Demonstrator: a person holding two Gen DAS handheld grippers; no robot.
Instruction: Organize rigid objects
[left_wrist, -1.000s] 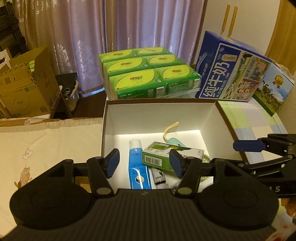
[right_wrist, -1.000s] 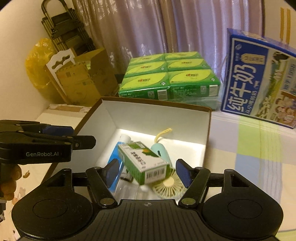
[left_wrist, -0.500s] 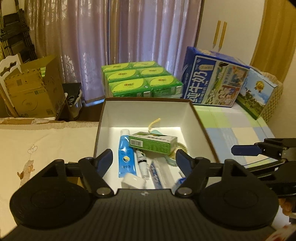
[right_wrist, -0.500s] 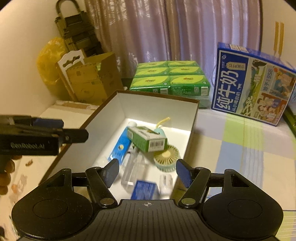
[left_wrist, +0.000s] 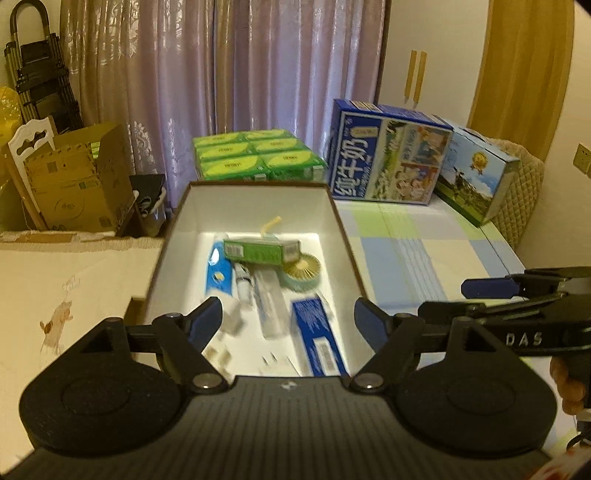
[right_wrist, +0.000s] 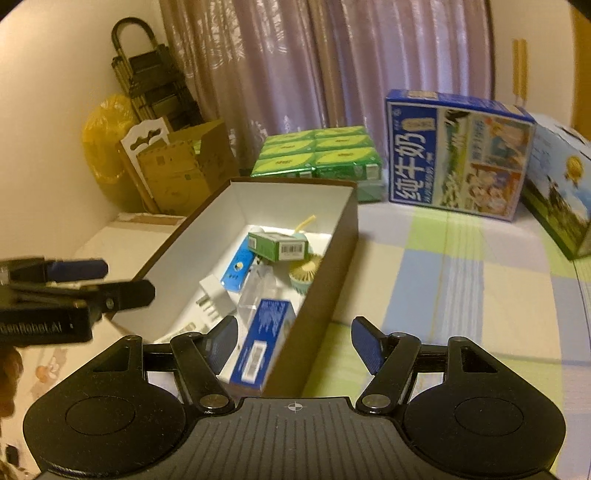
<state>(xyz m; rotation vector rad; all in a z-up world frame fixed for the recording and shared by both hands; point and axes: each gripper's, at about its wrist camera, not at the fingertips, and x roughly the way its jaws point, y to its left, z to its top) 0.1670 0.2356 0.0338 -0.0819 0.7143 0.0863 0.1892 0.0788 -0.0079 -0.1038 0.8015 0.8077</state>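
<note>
Tongs spread, both: our left tongs and right tongs hover empty above the box; green carton lies atop blue tube.

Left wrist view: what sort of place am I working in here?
Most likely a room in a home, perhaps a bedroom. Purple curtains hang behind, a checked cloth covers the surface, and tissue packs and a milk carton stand behind the open box.
</note>
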